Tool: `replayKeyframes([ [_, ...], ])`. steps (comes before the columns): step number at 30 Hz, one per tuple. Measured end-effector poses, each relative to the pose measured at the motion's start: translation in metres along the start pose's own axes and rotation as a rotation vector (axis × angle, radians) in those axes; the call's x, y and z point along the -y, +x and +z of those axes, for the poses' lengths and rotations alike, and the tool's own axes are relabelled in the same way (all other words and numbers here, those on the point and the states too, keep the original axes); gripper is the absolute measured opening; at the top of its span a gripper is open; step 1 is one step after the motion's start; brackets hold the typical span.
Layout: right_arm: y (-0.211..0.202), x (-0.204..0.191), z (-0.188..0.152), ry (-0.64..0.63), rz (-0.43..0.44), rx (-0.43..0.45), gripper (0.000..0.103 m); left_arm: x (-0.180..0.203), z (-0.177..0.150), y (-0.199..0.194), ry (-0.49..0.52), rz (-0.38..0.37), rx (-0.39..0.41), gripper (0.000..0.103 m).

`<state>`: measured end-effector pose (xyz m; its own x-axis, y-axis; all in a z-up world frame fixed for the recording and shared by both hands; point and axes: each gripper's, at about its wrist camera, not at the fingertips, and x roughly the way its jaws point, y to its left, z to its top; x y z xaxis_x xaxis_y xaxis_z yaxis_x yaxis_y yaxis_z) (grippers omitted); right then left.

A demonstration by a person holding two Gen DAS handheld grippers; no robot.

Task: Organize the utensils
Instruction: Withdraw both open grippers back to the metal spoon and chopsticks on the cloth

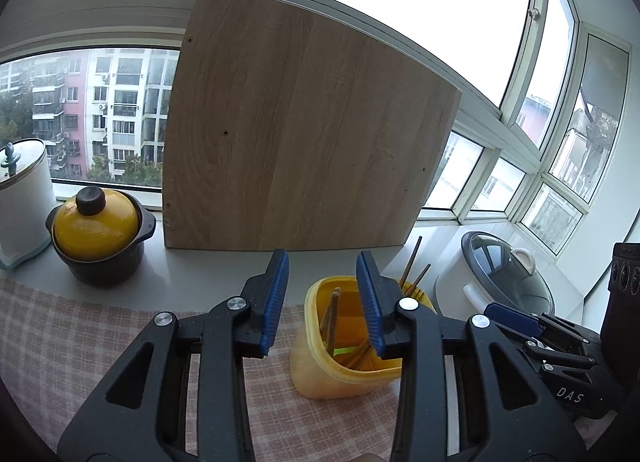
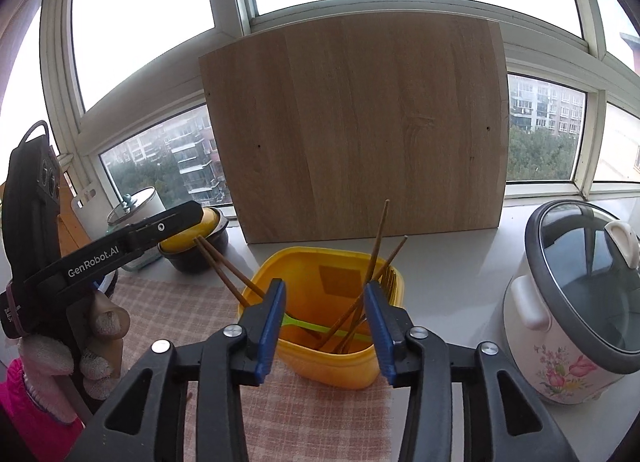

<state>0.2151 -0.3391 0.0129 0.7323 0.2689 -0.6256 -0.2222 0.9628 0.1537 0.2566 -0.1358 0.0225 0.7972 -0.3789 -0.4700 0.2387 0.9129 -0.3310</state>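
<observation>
The yellow container (image 2: 320,342) stands on the checked cloth (image 2: 192,302) near the worktop's (image 2: 440,262) back edge, in front of the wooden board (image 2: 360,122) leaning against the window. Inside it lean brown chopsticks (image 2: 376,238), a green utensil (image 2: 320,327) and a fork (image 2: 390,276); two more chopsticks (image 2: 224,270) rest over its left rim. The right gripper (image 2: 325,322) hovers just before the container, jaws spread and holding nothing. The left gripper (image 1: 322,302) hangs over its left rim, jaws likewise apart and empty. A rice cooker (image 2: 580,302) sits toward the right edge, and a yellow-lidded pot (image 1: 98,238) toward the left.
</observation>
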Motion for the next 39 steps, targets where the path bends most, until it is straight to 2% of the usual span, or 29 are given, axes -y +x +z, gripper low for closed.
replayKeyframes([
  [6,-0.008,-0.015,-0.012,0.003,0.016,0.005,0.074,-0.023,-0.005,-0.024,0.022,0.039,-0.014,0.035],
  [8,-0.011,-0.023,-0.017,-0.016,0.021,0.005,0.087,-0.031,-0.010,-0.032,0.040,0.056,-0.032,0.035],
  [10,-0.015,-0.031,-0.021,-0.037,0.031,0.013,0.092,-0.040,-0.015,-0.040,0.056,0.070,-0.049,0.035],
  [12,-0.019,-0.039,-0.025,-0.056,0.044,0.015,0.100,-0.051,-0.021,-0.049,0.064,0.083,-0.073,0.039],
  [13,-0.021,-0.043,-0.027,-0.066,0.051,0.020,0.103,-0.056,-0.024,-0.054,0.062,0.085,-0.083,0.045],
  [14,-0.022,-0.047,-0.029,-0.077,0.056,0.021,0.103,-0.062,-0.028,-0.059,0.055,0.088,-0.093,0.047],
  [18,-0.020,-0.064,-0.038,-0.128,0.074,-0.006,0.103,-0.084,-0.044,-0.079,0.027,0.120,-0.131,0.048],
  [25,-0.008,-0.079,-0.060,-0.093,0.151,-0.063,0.103,-0.127,-0.080,-0.114,-0.056,0.178,-0.179,0.048],
  [33,0.022,-0.100,-0.079,-0.067,0.246,-0.198,0.103,-0.164,-0.135,-0.126,-0.231,0.180,-0.302,0.048],
  [39,0.050,-0.113,-0.098,-0.036,0.330,-0.333,0.088,-0.175,-0.175,-0.121,-0.345,0.131,-0.390,0.047],
])
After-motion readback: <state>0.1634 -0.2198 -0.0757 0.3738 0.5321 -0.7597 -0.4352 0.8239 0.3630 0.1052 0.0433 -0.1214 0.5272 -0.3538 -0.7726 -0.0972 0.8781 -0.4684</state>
